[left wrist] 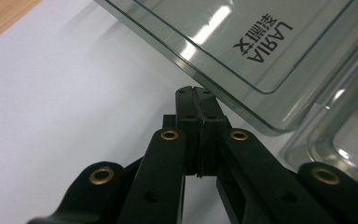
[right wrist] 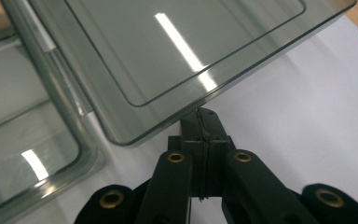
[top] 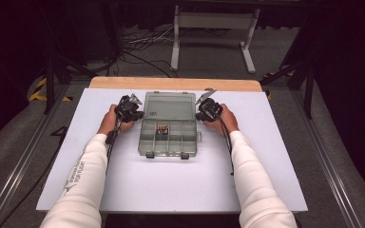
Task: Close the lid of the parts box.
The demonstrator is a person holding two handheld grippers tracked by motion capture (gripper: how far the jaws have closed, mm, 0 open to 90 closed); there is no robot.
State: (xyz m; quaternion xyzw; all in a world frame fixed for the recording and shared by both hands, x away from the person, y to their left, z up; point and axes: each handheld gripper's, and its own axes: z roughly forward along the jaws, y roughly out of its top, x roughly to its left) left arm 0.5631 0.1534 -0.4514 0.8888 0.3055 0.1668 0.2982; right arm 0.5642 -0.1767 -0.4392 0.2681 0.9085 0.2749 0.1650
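Box: clear plastic box (top: 168, 124) sits in the middle of the white table (top: 266, 190), little walls inside, small brown things in one middle pocket
Lid: lid (top: 169, 105) lies swung open at 12 o'clock from the tray, on its hinge
Job: I think the two tongs will tip the lid over to shut the box
Left tongs: left gripper (left wrist: 196, 93) is at 9 o'clock of the lid, jaws squeezed together with nothing between, tip tucked at the lid's edge
Right tongs: right gripper (right wrist: 204, 115) is at 3 o'clock of the lid, jaws pressed together and empty, tip under the lid's corner
Tip: lift both sides together, slowly, so the lid does not twist
Watch out: smooth lid could slide off the tips
Hands: both arms reach in from 6 o'clock, hands low by the table, tongs pointing inward at the lid
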